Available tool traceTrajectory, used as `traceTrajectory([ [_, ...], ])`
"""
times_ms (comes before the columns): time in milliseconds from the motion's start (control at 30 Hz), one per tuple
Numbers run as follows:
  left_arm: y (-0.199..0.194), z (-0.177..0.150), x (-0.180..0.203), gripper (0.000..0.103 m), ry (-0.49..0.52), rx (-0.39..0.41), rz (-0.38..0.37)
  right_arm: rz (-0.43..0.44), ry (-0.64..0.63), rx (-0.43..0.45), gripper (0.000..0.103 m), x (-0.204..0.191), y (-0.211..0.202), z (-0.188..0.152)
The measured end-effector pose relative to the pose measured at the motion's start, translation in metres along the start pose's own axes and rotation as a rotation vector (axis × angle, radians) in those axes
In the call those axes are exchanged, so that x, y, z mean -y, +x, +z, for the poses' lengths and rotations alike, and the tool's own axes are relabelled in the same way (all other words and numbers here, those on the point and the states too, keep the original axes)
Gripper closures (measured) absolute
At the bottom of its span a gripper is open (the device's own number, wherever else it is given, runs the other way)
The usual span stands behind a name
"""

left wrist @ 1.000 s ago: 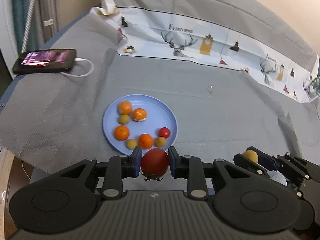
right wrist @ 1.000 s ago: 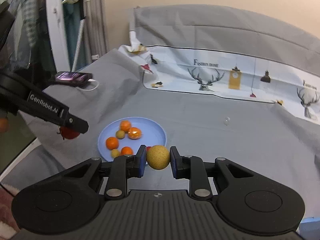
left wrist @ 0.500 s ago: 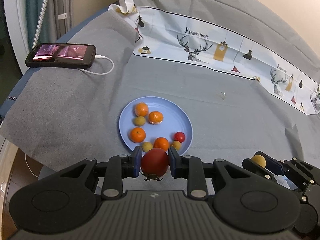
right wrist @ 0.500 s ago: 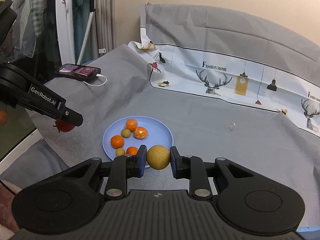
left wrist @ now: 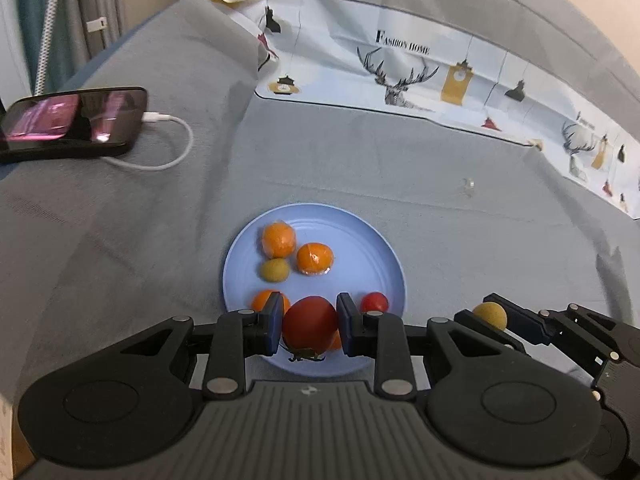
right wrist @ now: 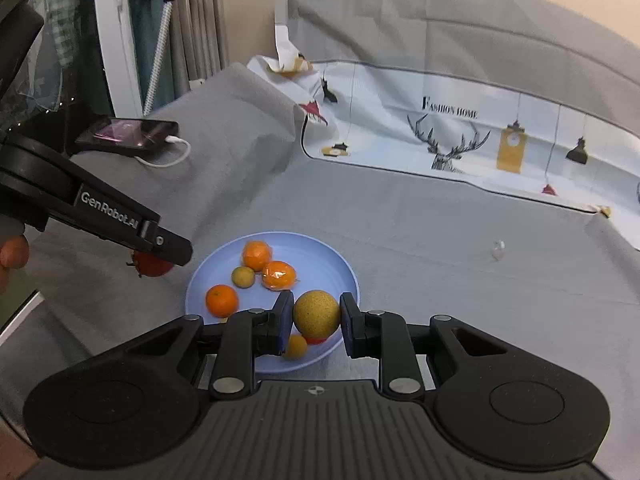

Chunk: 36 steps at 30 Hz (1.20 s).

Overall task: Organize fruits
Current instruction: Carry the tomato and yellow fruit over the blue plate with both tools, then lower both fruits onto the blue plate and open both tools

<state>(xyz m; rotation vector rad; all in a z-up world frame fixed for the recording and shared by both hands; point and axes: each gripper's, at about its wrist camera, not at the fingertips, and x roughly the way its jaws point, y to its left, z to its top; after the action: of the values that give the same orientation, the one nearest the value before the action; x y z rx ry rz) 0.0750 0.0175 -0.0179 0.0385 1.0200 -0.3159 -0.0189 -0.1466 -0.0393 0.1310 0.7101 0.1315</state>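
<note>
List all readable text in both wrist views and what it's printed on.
"FASHION HOME": on the white printed cloth with deer and lamp motifs, above the deer head; also legible in the left wrist view.
"GenRobot.AI": on the side of the left gripper, black plastic, seen from the right wrist view.
Smaller print further right on the cloth: too small to read.
Black smartphone screen: only a blurred reflection, nothing readable.

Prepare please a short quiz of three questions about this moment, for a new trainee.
1. True or false: the left hand-held gripper grips a red tomato.
2. What does the right hand-held gripper grip? A) orange B) round yellow fruit C) phone
3. Fill in: the cable-connected phone lies on the ____ cloth.

Key:
1. True.
2. B, the round yellow fruit.
3. Grey; the blue plate lies there too.
</note>
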Motion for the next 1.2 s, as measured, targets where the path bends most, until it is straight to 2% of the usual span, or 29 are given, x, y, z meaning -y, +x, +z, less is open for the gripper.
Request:
traceTrajectory([
  [367,0.071,0.021,-0.001,0.072,0.043,-0.057,0.017,0.050,-0.028,-0.036,0.077,0.010,0.066,0.006],
  [633,0.100,0.028,-0.007,0.071,0.062,-0.081,0.034,0.067,-0.034,-0.074,0.077,0.010,0.098,0.008],
  [700,0.100,0.030,-0.008,0.056,0.064,-0.071,0.020,0.086,-0.026,-0.080,0.076,0.010,0.102,0.009],
  [733,0.097,0.031,-0.009,0.031,0.065,-0.061,0.010,0.096,-0.024,-0.085,0.070,0.010,0.103,0.010],
  [767,0.092,0.031,-0.010,0.009,0.062,-0.037,0.011,0.100,-0.027,-0.088,0.053,0.010,0.103,0.011],
  [800,0.085,0.030,-0.011,0.005,0.060,0.006,0.024,0.101,-0.033,-0.084,0.045,0.010,0.102,0.011],
  [833,0.077,0.029,-0.011,0.001,0.069,0.042,0.033,0.101,-0.041,-0.078,0.033,0.009,0.099,0.011],
  [867,0.070,0.027,-0.009,0.001,0.082,0.060,0.035,0.099,-0.047,-0.073,0.026,0.009,0.095,0.011],
  [967,0.051,0.019,-0.007,0.001,0.103,0.065,0.039,0.080,-0.043,-0.073,0.017,0.009,0.077,0.007],
  [1200,-0.004,-0.013,0.003,0.001,0.093,0.081,0.080,0.006,0.003,-0.076,0.007,0.005,0.022,-0.008],
])
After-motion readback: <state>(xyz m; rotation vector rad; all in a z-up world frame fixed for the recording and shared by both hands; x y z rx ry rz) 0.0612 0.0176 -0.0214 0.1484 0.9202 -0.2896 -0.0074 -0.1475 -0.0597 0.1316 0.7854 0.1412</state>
